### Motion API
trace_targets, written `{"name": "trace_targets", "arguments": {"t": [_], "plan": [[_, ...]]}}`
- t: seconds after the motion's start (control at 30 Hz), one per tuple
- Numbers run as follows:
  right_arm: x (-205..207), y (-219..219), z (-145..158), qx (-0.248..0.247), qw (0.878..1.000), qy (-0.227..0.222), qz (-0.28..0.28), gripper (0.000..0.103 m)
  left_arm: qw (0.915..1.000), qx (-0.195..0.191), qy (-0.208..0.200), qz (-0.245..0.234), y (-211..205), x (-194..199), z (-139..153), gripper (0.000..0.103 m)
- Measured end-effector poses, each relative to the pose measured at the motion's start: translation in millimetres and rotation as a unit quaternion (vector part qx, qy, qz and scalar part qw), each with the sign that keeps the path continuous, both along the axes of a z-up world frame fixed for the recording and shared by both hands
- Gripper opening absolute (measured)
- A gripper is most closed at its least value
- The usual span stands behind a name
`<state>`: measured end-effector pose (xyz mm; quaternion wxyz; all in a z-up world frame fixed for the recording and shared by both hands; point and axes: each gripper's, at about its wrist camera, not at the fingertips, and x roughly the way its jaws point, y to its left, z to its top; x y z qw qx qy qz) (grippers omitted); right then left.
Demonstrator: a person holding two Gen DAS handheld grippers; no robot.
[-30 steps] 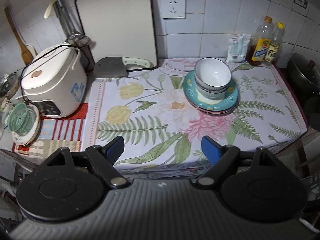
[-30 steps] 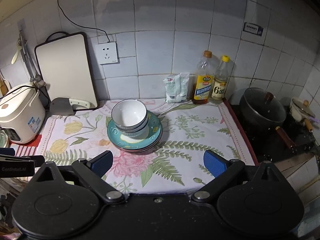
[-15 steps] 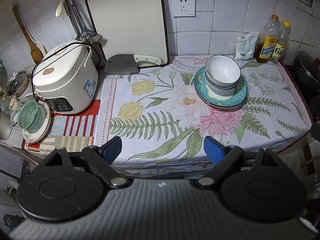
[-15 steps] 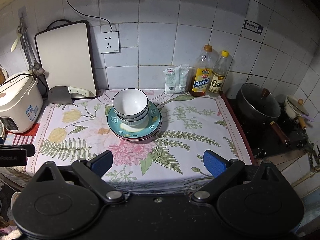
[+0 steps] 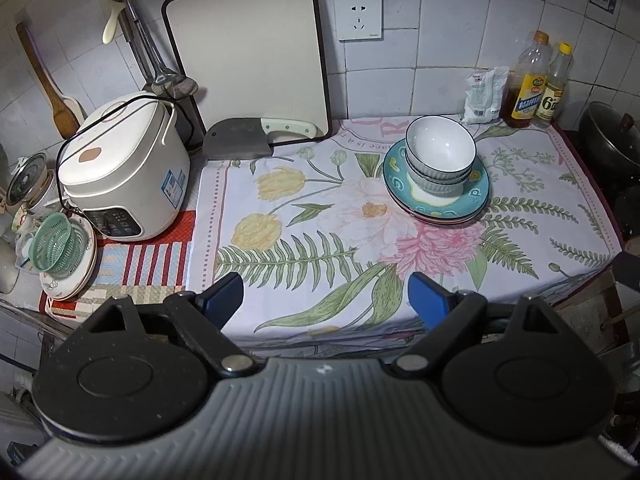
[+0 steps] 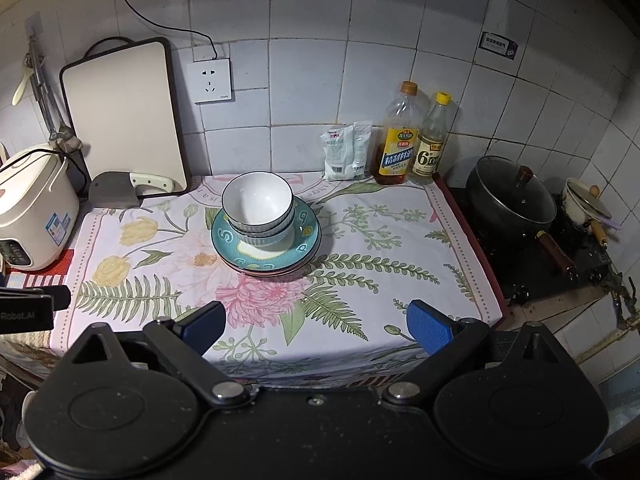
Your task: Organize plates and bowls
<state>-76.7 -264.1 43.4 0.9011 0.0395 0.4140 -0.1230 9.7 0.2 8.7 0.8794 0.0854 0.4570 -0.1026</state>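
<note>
The table [image 6: 400, 240], covered by a floral cloth of ferns and pink blossoms, is taken as the landmark. Toward its back edge, near the middle, a pile of round teal ceramic plates [image 6: 224, 240] with a pinkish plate at the bottom is seen, and nested white ribbed ceramic bowls with dark rims [image 6: 258, 208] are set upon the pile. In the left wrist view the same plates [image 5: 476, 192] and bowls [image 5: 440, 148] are found toward the table's back right part.

At the table's left end a white rice cooker [image 5: 124, 172] is stood, and behind the table a white cutting board with a dark frame [image 5: 248, 48] is leaned on the tiled wall, with a steel cleaver [image 5: 236, 144] at its foot. Two oil bottles [image 6: 416, 140] are kept at the table's back right corner, and a black lidded pot [image 6: 512, 196] is placed beyond its right edge.

The left hand-held gripper [image 5: 324, 300] is held over the table's front edge, its blue pads spread apart and nothing gripped. The right hand-held gripper [image 6: 316, 324] is likewise held at the front edge, spread wide and empty, well apart from the crockery.

The stacking is judged to be finished or nearly so: all visible plates are gathered in one pile and the bowls are nested on top. No loose plate or bowl is seen elsewhere on the cloth, so little appears left to be done.
</note>
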Motion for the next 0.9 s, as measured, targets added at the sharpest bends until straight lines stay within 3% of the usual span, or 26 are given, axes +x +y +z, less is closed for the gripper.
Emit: {"name": "trace_targets", "arguments": {"t": [0.23, 0.63, 0.9], "plan": [[0.8, 1.1, -4.6, 0.004, 1.0, 0.003, 0.0, 0.099, 0.9999, 0.011, -0.001, -0.006, -3.2, -0.2, -5.1, 0.09], [1.2, -0.1, -5.0, -0.001, 1.0, 0.002, -0.002, 0.099, 0.9997, -0.021, -0.013, -0.008, 1.1, -3.8, -2.4, 0.09], [2.8, -1.5, -5.3, -0.002, 1.0, 0.005, 0.0, 0.099, 0.9997, -0.018, -0.012, -0.012, -0.1, -3.5, -2.6, 0.09]]}}
